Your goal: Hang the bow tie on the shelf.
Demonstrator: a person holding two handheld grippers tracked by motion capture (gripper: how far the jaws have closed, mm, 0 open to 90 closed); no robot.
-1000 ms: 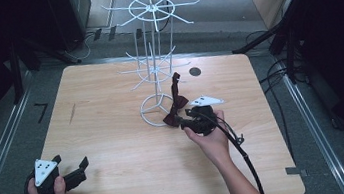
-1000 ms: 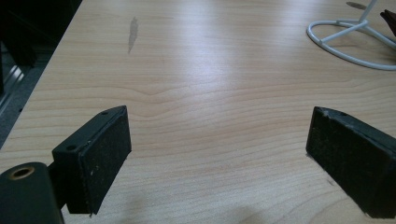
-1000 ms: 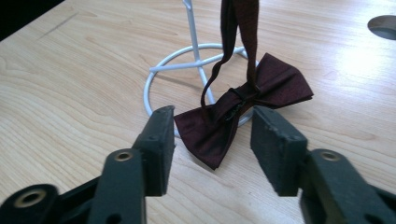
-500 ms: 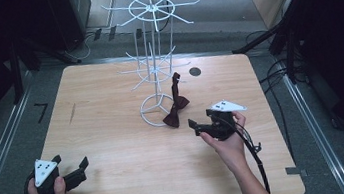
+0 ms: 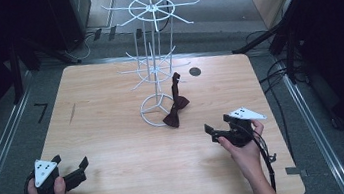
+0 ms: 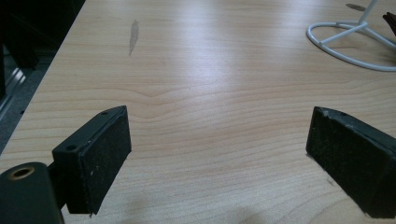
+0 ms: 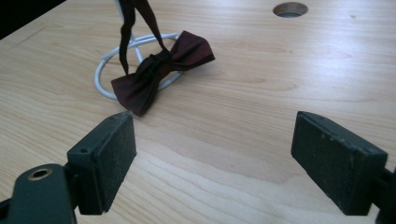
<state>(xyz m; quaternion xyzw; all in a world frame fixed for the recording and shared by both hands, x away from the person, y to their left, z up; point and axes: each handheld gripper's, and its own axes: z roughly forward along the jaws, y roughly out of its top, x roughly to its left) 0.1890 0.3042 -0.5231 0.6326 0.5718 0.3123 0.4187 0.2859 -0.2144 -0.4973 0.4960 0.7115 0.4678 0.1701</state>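
Observation:
A dark red bow tie point(image 5: 176, 112) hangs by its strap from a low arm of the white wire rack point(image 5: 155, 64). The bow rests partly on the rack's base ring point(image 5: 149, 111). My right gripper point(image 5: 217, 130) is held open just above the table, right of and nearer than the bow tie, with nothing in it. In the right gripper view the bow tie point(image 7: 161, 70) lies ahead and to the left of the open jaws point(image 7: 215, 135). My left gripper point(image 5: 70, 162) is open near the front left corner, its jaws point(image 6: 219, 135) empty over bare wood.
The wooden table point(image 5: 114, 135) has a round cable hole point(image 5: 195, 72) behind the rack and a dark smudge point(image 5: 72, 113) at the left. The rack's base ring point(image 6: 345, 42) shows far right in the left gripper view. Cables and dark stands surround the table.
My right gripper has let go of the bow tie and drawn back toward the front right, now open. The bow tie stays hanging on the rack. The left gripper has not moved.

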